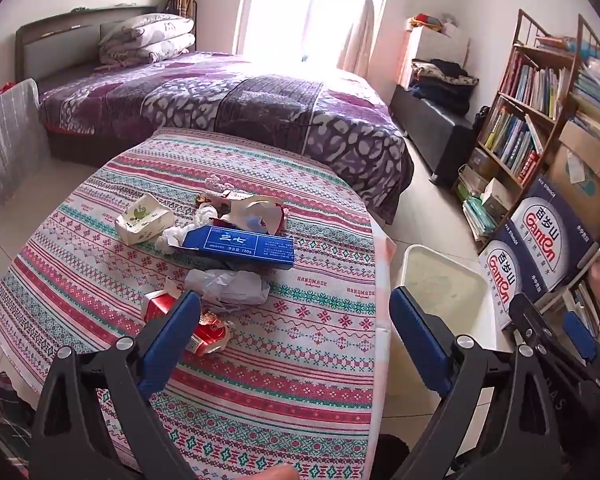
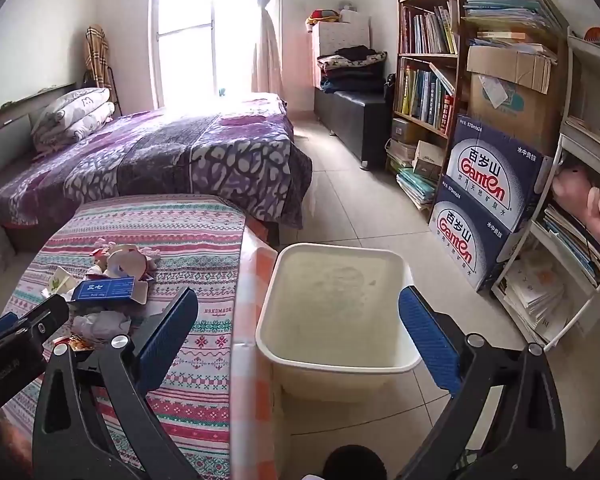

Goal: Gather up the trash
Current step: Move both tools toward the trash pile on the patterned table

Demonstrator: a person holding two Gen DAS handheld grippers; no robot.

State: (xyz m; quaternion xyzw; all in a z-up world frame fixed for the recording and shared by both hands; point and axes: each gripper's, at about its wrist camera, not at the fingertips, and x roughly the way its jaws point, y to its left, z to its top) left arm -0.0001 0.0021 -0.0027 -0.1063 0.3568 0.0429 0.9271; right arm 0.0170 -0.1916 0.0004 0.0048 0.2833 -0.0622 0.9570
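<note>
Trash lies in a loose heap on the worktop (image 1: 260,360), which is covered by a patterned pink, teal and white cloth. In the heap, a long blue box (image 1: 239,247) sits in the middle. A crushed white and green carton (image 1: 143,219) lies to its left. Crumpled white paper and wrappers (image 1: 244,208) lie just beyond it, and a scrunched pale plastic bag (image 1: 228,286) lies just on the near side. Nearest of all is a torn red and white packet (image 1: 198,330), partly hidden behind a blue pad.

The left hand-held gripper (image 1: 294,332) hangs over the near part of the worktop, tilted downward, its jaws spread wide with nothing between them. Its left finger sits in front of the red packet; I cannot tell whether it touches it.

The right hand-held gripper (image 2: 298,330) is to the right of the worktop, above a white rectangular bin (image 2: 336,364) on the tiled floor, jaws likewise wide apart and holding nothing. The bin stands just beside the worktop's right edge and looks empty.

Beyond the worktop is a bed (image 1: 228,100) with a purple cover. Bookshelves (image 2: 426,80) and stacked water cartons (image 2: 488,184) line the right wall.
</note>
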